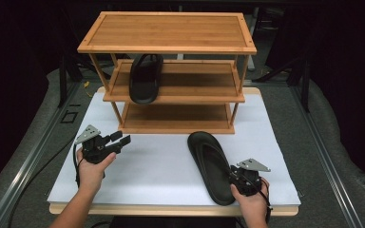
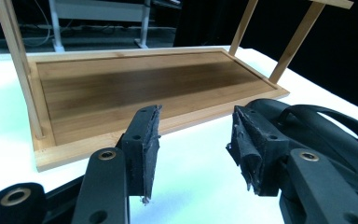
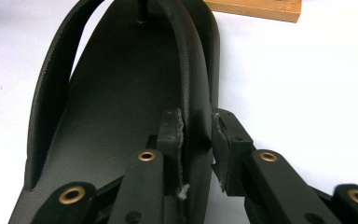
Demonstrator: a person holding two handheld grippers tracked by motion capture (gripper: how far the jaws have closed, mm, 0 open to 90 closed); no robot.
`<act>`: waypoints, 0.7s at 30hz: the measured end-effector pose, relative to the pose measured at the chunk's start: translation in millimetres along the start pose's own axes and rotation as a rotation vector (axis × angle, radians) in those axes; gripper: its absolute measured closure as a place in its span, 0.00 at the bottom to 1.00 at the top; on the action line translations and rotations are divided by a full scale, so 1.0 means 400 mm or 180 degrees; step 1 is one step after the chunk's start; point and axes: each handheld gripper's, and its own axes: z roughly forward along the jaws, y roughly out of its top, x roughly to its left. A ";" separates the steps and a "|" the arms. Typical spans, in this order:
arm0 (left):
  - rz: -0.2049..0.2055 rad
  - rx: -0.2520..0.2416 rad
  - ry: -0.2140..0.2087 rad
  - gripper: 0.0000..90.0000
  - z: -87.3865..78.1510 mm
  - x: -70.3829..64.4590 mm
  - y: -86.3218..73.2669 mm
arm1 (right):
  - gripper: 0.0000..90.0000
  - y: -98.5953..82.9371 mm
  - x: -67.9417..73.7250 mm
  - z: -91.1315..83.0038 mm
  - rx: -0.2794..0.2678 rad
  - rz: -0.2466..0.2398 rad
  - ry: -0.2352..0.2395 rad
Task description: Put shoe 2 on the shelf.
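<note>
Jaws of the right gripper [image 3: 196, 140] are pinching the side edge of a black sandal [image 3: 121, 116], one jaw pressing on the inside of the sole's rim and the other on the outside, with the strap's base running up just ahead of them. In the high view that right gripper [image 1: 241, 176] is sitting at the heel end of the sandal [image 1: 211, 164], which is lying flat on the white bench [image 1: 161, 171], toe pointing away from the person toward the wooden rack [image 1: 171, 71]. The person's right hand [image 1: 252, 197] is wrapping the gripper from behind, near the bench's front edge.

Jaws of the left gripper [image 2: 193, 149] are standing spread apart with nothing between them, hovering over the bench and facing the rack's bottom shelf [image 2: 140, 93]. In that view, the sandal's strap and toe are showing just behind the right-hand jaw. In the high view the left gripper [image 1: 116, 140] is sitting well to the left of the sandal, held by the left hand [image 1: 92, 166], its jaws aiming right toward the rack's lower front corner.

A second black sandal [image 1: 146, 78] is resting on the rack's middle shelf, toward its left end, with its front edge overhanging the shelf lip slightly. The top shelf is bare wood.
</note>
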 end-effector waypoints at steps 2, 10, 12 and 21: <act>-0.0009 -0.0002 0.0023 0.57 -0.001 0.003 -0.001 | 0.83 0.000 -0.001 0.000 0.0003 0.0011 -0.0004; -0.0009 -0.0015 0.0034 0.57 -0.001 0.000 0.000 | 0.85 0.004 -0.001 0.004 0.0008 -0.0008 0.0002; -0.0003 -0.0012 0.0033 0.57 -0.001 0.000 0.000 | 0.87 0.006 0.005 0.003 0.0022 -0.0054 -0.0031; -0.0044 -0.0041 0.0060 0.57 -0.007 0.011 0.001 | 0.90 0.011 0.018 0.006 0.0024 -0.0202 -0.0190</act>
